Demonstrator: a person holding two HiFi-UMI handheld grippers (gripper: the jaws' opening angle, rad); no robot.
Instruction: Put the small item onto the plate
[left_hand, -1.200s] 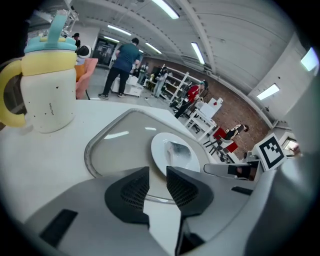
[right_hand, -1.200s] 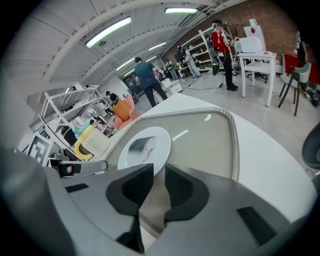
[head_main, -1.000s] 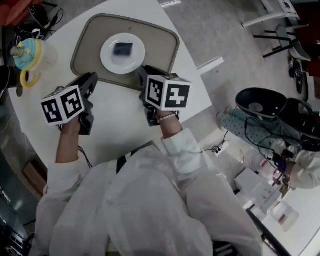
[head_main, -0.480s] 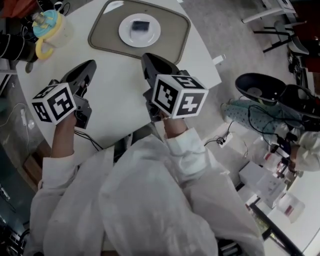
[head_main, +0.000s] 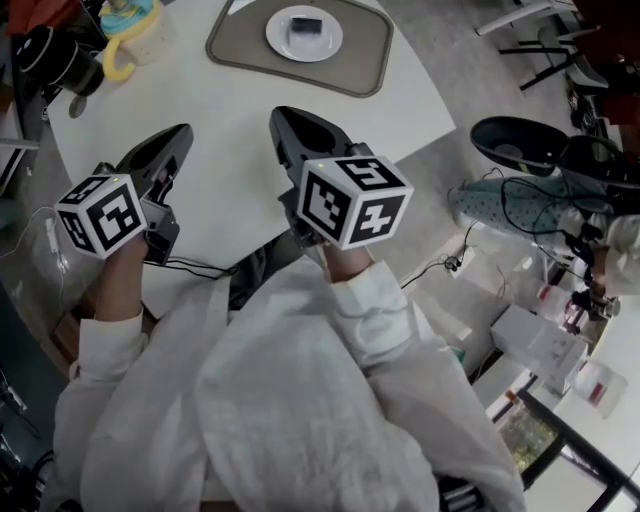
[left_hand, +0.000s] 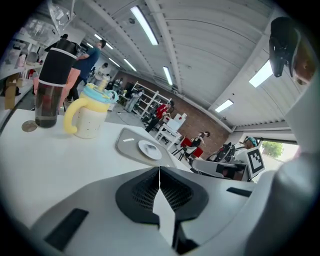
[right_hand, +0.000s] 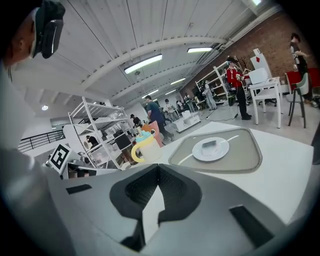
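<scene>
Workshop floor, chairs and cables ring the round white table (head_main: 230, 170) in the head view. At its far edge sits a taupe rounded tray (head_main: 372, 55). On the tray is a round white plate (head_main: 278, 40), and on the plate's middle lies the small dark rectangular item (head_main: 306, 26) — so we judge the placing done. The item's long axis seems to run left to right. Both tools hang over the near half of the table, well apart from the plate, the black left gripper (head_main: 183, 132) at left and the black right gripper (head_main: 282, 115) at right. The right one is nearer the plate, which lies far ahead of it and slightly right. A cream cup with a yellow handle (head_main: 130, 30) stands left of the tray.

From the left gripper view we see the left gripper (left_hand: 159, 170) with its jaws pressed together and nothing between them. The plate (left_hand: 142, 150) shows far beyond the tips, just left of their seam.

From the right gripper view, the right gripper (right_hand: 158, 167) has just been closing its jaws, and they now meet on nothing. The plate (right_hand: 197, 153) and the item (right_hand: 209, 144) lie far ahead and to the right of the seam. If we went back for the item, it would be a forward reach, easiest for this hand.
</scene>
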